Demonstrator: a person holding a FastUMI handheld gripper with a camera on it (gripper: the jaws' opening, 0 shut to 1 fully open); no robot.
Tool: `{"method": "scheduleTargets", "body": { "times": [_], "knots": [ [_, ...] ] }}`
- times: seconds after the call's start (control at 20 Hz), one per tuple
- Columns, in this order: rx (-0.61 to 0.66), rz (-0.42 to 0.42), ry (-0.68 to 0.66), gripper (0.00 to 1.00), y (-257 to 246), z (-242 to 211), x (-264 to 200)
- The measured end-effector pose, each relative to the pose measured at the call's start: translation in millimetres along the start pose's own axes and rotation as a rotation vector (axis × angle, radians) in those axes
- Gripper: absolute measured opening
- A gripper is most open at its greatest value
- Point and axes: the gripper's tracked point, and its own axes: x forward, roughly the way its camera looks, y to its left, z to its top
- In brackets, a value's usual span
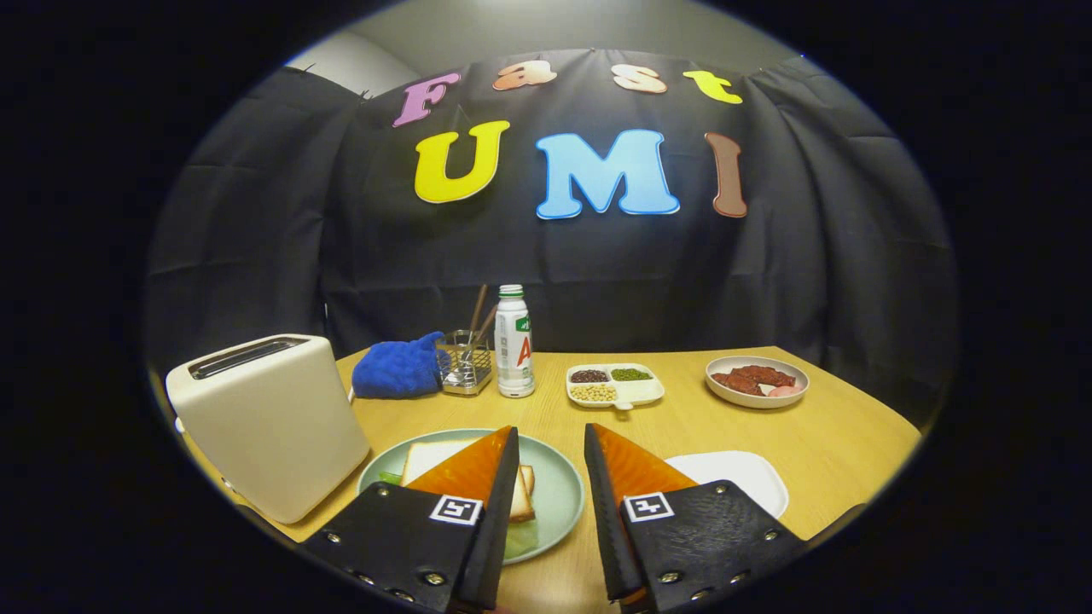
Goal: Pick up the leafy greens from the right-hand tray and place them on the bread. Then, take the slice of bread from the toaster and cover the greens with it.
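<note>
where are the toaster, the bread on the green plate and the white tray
toaster (273, 422): gripper view, its front face
bread (426, 460): gripper view, top slice, left of the open gripper (550, 448)
white tray (742, 477): gripper view, bare surface

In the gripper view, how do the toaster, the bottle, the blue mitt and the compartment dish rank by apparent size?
1. Toaster, clearly largest, though also nearest the camera.
2. Blue mitt and compartment dish: too alike to rank.
3. Bottle: tall but narrow.

The gripper is open, holding nothing.
</note>
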Motion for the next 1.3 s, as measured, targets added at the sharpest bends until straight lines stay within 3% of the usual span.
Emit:
{"method": "scheduleTargets", "body": {
  "times": [0.55, 0.75, 0.95, 1.2, 1.3],
  "knots": [
    [0.036, -0.148, -0.121, 0.46, -126.9, 28.0, -33.9],
    [0.068, -0.098, -0.101, 0.46, -174.1, 28.4, -42.5],
    [-0.040, -0.099, -0.152, 0.46, -230.9, 26.4, -41.9],
    [-0.076, 0.037, -0.187, 0.46, -254.3, 29.3, -42.4],
    [-0.113, 0.056, -0.224, 0.46, -273.5, 37.7, -44.3]
  ]
}}
